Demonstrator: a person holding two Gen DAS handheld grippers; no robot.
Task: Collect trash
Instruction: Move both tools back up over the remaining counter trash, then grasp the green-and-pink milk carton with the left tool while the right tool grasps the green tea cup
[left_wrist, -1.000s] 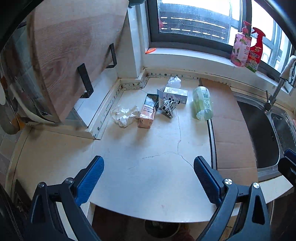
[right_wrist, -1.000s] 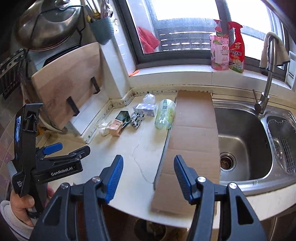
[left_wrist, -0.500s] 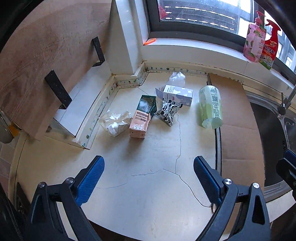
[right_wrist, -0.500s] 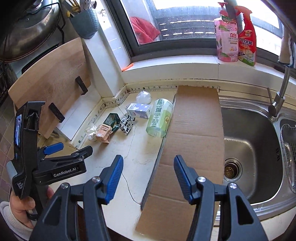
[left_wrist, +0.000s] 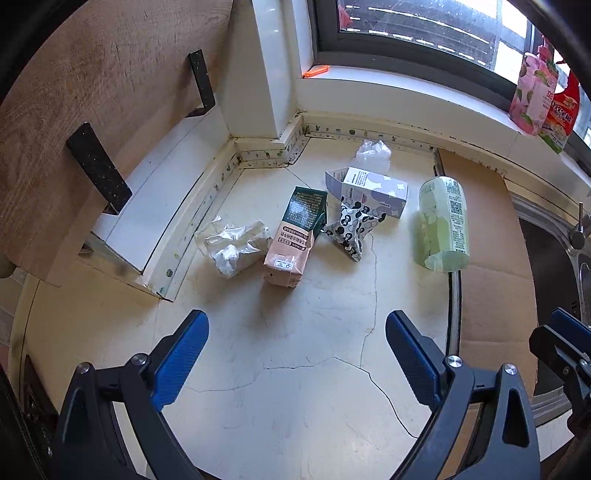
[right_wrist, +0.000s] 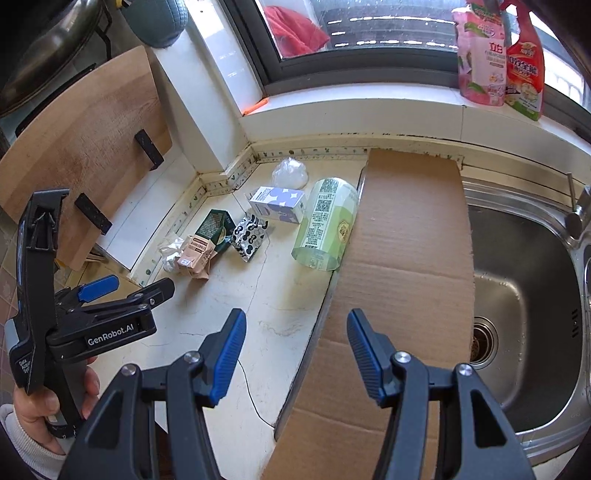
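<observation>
Cracked kitchen counter (left_wrist: 295, 387), mid-frame litter: light, crushable pink carton (left_wrist: 289, 252), best pinched across flat sides; left gripper (left_wrist: 295, 354) and right gripper (right_wrist: 293, 349) both agape, empty.

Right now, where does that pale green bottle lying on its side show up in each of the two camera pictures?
Left wrist view: the pale green bottle lies right of centre, at the left edge of the cardboard sheet.
Right wrist view: the bottle lies near the centre, above the open claw, again at the cardboard's left edge.
Shared landmark: the white and purple box just left of the bottle.
</observation>
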